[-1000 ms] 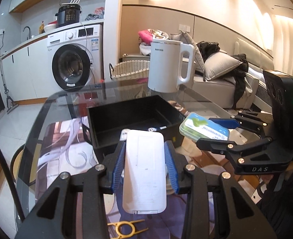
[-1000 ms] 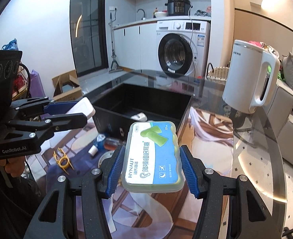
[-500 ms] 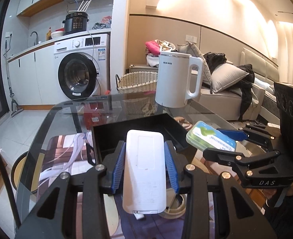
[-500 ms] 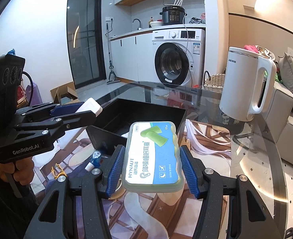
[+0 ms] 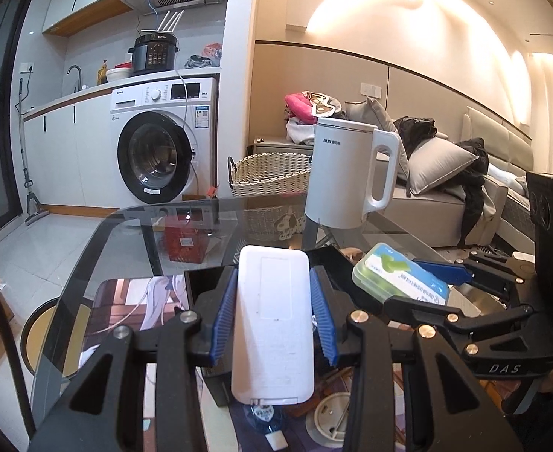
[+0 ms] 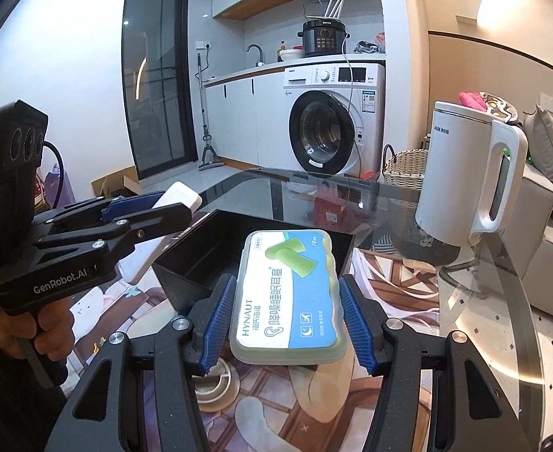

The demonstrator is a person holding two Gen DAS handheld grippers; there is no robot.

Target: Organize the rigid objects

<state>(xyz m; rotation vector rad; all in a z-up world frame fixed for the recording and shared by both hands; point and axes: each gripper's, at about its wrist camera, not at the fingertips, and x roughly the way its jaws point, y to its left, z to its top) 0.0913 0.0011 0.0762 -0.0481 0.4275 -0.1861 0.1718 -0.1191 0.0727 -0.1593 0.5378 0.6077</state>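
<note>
Above the glass table [image 6: 476,301], the left tool [image 5: 273,312] is clamping a white remote [image 5: 272,324] and the right tool [image 6: 287,320] is gripping an earplug box [image 6: 289,293], both apparently hanging just before the black bin [image 6: 201,256].

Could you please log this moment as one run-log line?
left hand-held gripper: shut on white remote | right hand-held gripper: shut on earplug box | both near black bin, on glass table
</note>
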